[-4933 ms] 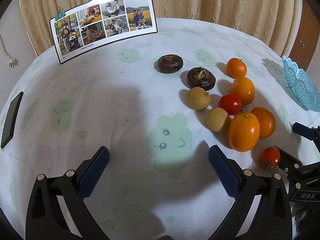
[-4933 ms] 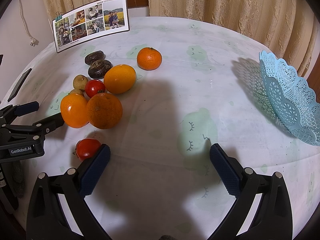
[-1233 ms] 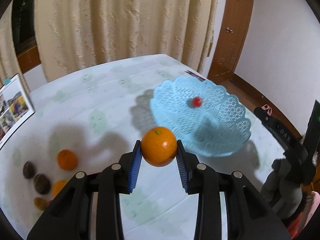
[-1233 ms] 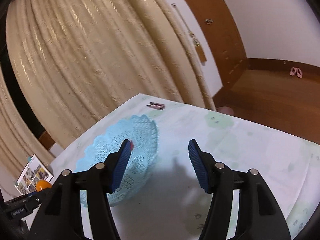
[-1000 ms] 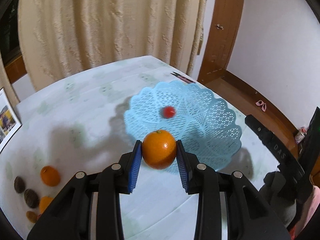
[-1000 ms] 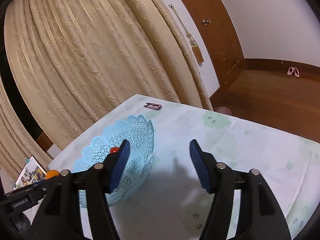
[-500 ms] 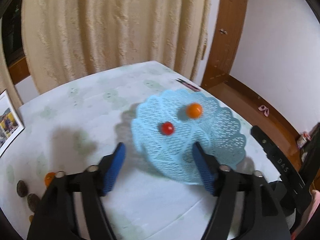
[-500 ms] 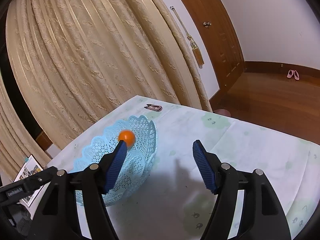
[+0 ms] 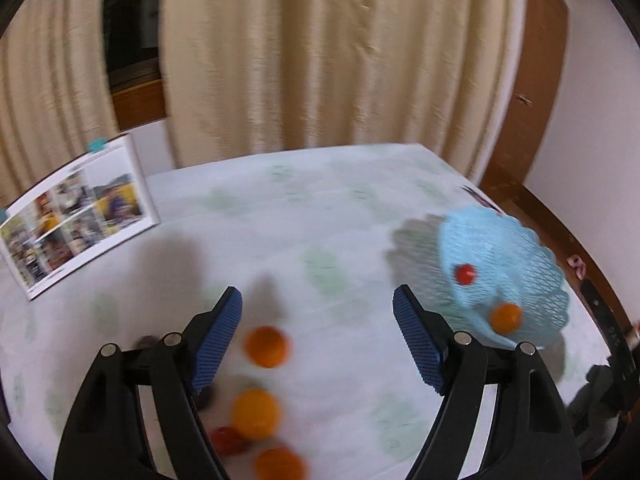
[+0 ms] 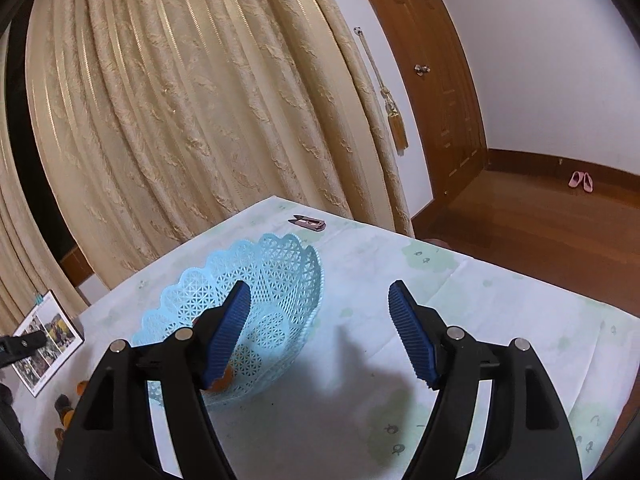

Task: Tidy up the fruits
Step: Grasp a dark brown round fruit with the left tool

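Observation:
My left gripper (image 9: pixel 317 292) hangs over the white tablecloth with its jaws opening and nothing between them. Below it lie three oranges (image 9: pixel 267 347) (image 9: pixel 255 413) (image 9: pixel 280 464) and a red tomato (image 9: pixel 228 440), all blurred. To its right stands the blue lattice basket (image 9: pixel 532 264), which holds a tomato (image 9: pixel 465 274) and an orange (image 9: pixel 506 317). My right gripper (image 10: pixel 319 286) is open and empty, just right of the basket (image 10: pixel 280 272). The basket's orange (image 10: pixel 224 380) shows through the lattice behind the left finger.
A photo board (image 9: pixel 76 216) stands at the table's back left. A small clipper (image 10: pixel 307 223) lies beyond the basket near the far edge. Curtains hang behind the table and a wooden door is at the right. The rest of the fruit (image 10: pixel 66 404) lies far left of the right gripper.
The left gripper let go of its orange, which now lies in the basket, then swung left to the fruit pile. The right gripper barely moved and opened a little.

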Demonstrator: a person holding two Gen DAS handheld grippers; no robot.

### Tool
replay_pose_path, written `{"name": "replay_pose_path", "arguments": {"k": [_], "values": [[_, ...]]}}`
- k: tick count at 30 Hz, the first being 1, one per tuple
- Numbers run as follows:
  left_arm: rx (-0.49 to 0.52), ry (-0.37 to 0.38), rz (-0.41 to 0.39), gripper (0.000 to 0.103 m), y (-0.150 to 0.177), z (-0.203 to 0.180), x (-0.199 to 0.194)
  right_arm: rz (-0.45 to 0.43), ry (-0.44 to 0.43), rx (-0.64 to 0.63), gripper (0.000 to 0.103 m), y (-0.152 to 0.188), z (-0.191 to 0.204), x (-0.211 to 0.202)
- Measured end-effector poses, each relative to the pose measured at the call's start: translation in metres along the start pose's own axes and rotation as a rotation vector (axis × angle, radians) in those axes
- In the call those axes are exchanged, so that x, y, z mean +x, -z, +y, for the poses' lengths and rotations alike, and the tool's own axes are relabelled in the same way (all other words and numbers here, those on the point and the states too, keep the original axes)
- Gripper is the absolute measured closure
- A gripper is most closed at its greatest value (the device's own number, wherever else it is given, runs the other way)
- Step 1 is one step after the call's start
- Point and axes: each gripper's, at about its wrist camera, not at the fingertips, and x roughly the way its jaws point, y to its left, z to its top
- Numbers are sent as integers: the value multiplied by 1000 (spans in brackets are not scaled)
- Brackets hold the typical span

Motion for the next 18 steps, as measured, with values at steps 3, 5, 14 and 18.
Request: {"name": "replay_pose_path", "arguments": {"k": [3,5,14,18], "values": [[-37,-43,-7,25,1,30,-6,7,-8,-14,29,3,6,-5],[-63,-66,-5,25,3,51,-9,18,-24,-19,27,5,13,-9],[-181,-151,72,25,30,118,10,67,-123,-93,24,11,62,-18],[-221,-171,123,25,42,136,30,92,-175,-136,24,16,87,-21]]}}
